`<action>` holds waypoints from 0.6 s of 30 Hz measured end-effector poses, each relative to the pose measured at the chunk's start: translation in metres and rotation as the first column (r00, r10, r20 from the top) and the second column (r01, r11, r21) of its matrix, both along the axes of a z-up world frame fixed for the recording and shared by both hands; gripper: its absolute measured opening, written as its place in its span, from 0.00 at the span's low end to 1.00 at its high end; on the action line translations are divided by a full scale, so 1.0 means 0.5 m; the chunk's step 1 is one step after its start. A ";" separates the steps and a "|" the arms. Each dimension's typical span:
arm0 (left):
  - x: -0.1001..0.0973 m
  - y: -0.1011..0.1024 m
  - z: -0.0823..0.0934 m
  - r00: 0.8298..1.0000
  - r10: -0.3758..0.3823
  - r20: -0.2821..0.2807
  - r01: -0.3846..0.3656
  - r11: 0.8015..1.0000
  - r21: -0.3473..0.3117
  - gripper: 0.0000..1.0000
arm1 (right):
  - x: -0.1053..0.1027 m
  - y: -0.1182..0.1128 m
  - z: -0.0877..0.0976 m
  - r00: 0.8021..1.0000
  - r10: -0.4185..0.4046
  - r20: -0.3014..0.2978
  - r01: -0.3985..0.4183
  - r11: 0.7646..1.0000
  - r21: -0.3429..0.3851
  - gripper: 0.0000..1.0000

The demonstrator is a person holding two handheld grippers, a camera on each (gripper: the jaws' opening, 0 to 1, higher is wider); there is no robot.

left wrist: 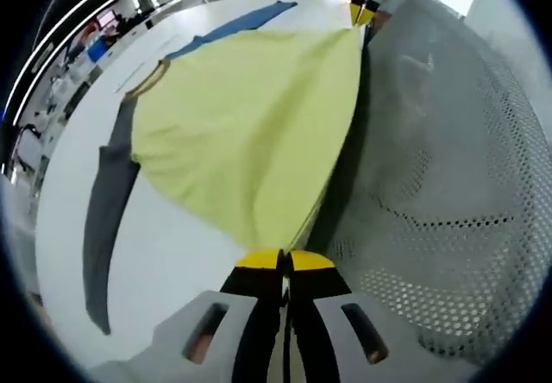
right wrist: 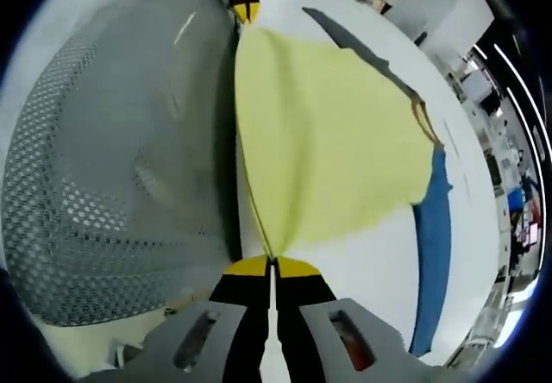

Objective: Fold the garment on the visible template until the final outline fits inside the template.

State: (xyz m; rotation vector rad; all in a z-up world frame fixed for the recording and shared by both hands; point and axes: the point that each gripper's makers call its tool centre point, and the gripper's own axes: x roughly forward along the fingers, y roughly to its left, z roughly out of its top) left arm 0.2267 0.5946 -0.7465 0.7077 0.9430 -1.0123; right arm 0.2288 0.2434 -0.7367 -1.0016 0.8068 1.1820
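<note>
A pale yellow garment (left wrist: 250, 133) hangs stretched above a white table (left wrist: 164, 262), held up by one edge at two corners. My left gripper (left wrist: 285, 260) is shut on one corner of that edge, and my right gripper (right wrist: 272, 266) is shut on the other corner of the yellow garment (right wrist: 328, 141). The right gripper also shows far off (left wrist: 362, 12), and the left gripper far off (right wrist: 244, 5). Under the garment lie a dark grey piece (left wrist: 108, 219) and a blue piece (left wrist: 233, 25), seen too as grey piece (right wrist: 358, 42) and blue piece (right wrist: 434, 245).
A grey perforated mesh surface (left wrist: 448, 185) stands close beside the held edge, also seen as mesh (right wrist: 112, 176). Desks and office equipment (left wrist: 95, 38) lie beyond the table's far side.
</note>
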 end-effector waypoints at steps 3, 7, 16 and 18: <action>-0.004 0.000 -0.005 1.000 0.005 -0.020 -0.005 1.000 -0.003 0.00 | -0.002 -0.002 -0.005 1.000 -0.003 -0.009 0.003 1.000 0.000 0.01; -0.008 -0.001 -0.015 0.999 0.005 -0.044 -0.005 1.000 -0.001 0.00 | -0.005 -0.002 -0.012 1.000 -0.003 -0.018 0.003 1.000 -0.004 0.01; -0.007 0.003 -0.027 0.998 0.001 -0.069 0.000 1.000 0.019 0.00 | -0.016 0.002 -0.035 0.999 0.006 -0.045 -0.007 1.000 -0.018 0.01; -0.008 0.004 -0.029 0.997 0.000 -0.077 0.002 1.000 0.023 0.00 | -0.019 0.004 -0.041 0.999 0.019 -0.050 -0.021 0.999 -0.029 0.01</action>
